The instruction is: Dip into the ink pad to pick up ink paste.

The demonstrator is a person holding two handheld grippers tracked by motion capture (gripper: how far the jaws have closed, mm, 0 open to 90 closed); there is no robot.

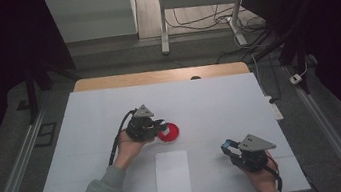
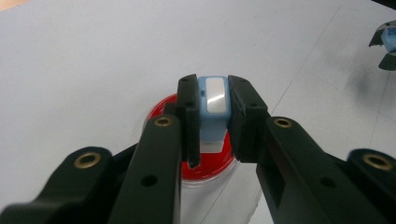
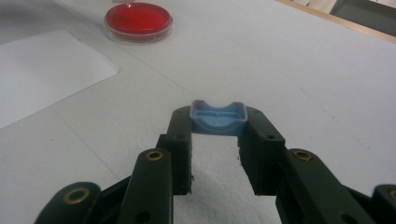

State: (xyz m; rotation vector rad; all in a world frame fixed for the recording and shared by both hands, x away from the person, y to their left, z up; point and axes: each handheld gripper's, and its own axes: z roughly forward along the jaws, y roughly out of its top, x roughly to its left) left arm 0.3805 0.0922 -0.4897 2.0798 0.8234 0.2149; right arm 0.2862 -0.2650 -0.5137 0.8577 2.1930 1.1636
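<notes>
High view, left gripper (image 1: 158, 126): you hold it near the middle of the white table (image 1: 88, 138), and its tips reach the left edge of the red dish (image 1: 169, 133).
High view, right gripper (image 1: 227, 147): you hold it near the front right part of the table, well apart from the dish, with a blue cap (image 1: 226, 145) at its tips.
High view, paper sheet (image 1: 172, 174): it lies flat just in front of the dish, between your two hands.
Left gripper view, jaws: they are pressed on a light blue piece (image 2: 213, 100) with a white, shiny face, and this piece sits upright between the two pads.
Left gripper view, dish (image 2: 212, 161): the red dish is directly below the jaws and partly hidden by them; I cannot tell if the piece touches it.
Left gripper view, other gripper (image 2: 385, 44): your right gripper with its blue cap appears small at the upper right edge.
Right gripper view, jaws: they pinch the blue cap (image 3: 217, 117) at the very tips; the cap is shallow, with its hollow side up and a curved rim.
Right gripper view, dish (image 3: 138, 20): the red dish stands far off at the upper left, on the table.
Right gripper view, paper sheet (image 3: 46, 70): it lies at the left, between the jaws and the dish.
</notes>
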